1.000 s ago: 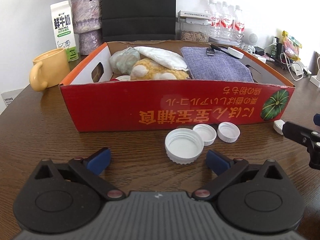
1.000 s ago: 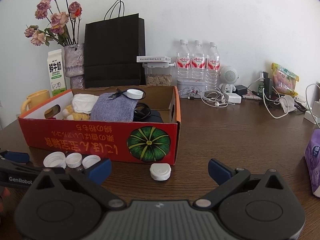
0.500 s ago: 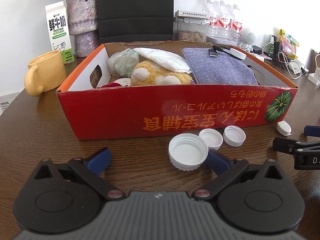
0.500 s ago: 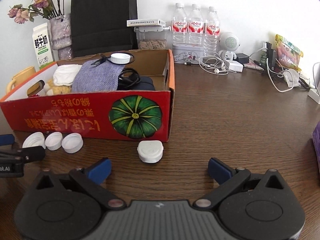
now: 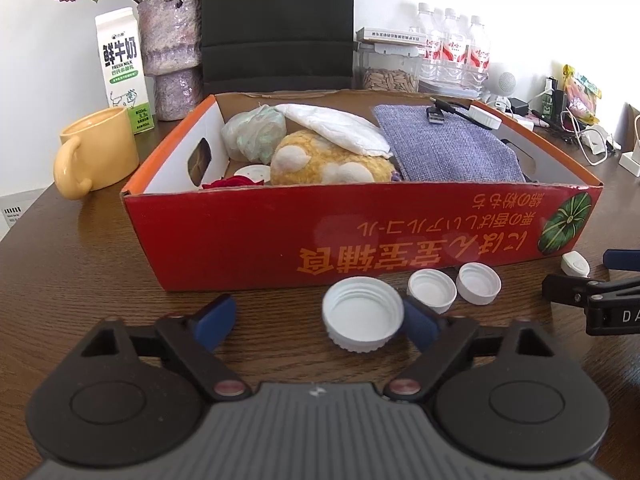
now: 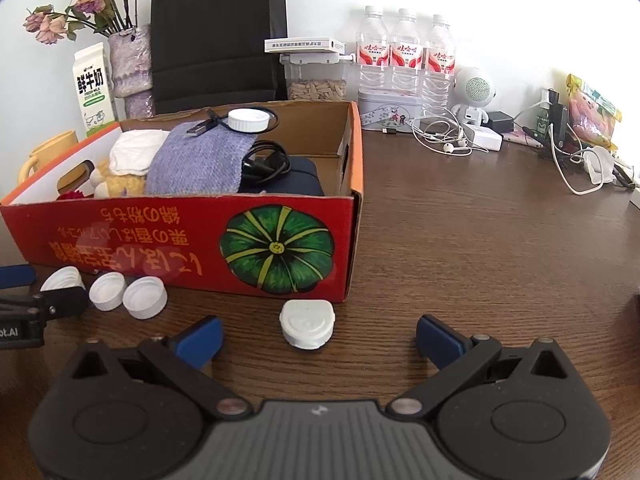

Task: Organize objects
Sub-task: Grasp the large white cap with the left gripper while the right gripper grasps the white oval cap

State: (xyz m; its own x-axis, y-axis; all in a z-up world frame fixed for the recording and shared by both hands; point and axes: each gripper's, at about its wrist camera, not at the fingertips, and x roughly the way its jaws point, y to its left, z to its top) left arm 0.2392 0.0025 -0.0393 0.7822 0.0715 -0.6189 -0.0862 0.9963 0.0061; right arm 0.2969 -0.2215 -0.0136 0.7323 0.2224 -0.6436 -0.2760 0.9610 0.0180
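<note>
A: Left wrist view first: the red box [image 5: 360, 236] sits on the table [image 5: 80, 280], stuffed with soft things. I count one plush toy [image 5: 320, 160], one woven cloth [image 5: 448, 148], one white lid [image 5: 485, 117] on top. It is cardboard, so light but floppy at the walls.

B: And the loose pieces in front?

A: Four. One big cap [image 5: 362, 313], open side up, touching the box-side of the right finger of the left gripper [image 5: 316, 318]; two small caps [image 5: 432, 291] just beside it; one flip-top cap [image 6: 307, 323] alone near the box corner, ahead of the right gripper [image 6: 318, 338].

B: How will they handle?

A: My guess: hard plastic, nearly weightless, slick, apt to skid or pop out. Pinch each across its ribbed rim, squarely.

B: Fingers?

A: Both pairs spread wide, holding nothing. The big cap lies slightly off to the right of the left pair, so that gripper would need centring first.
</note>
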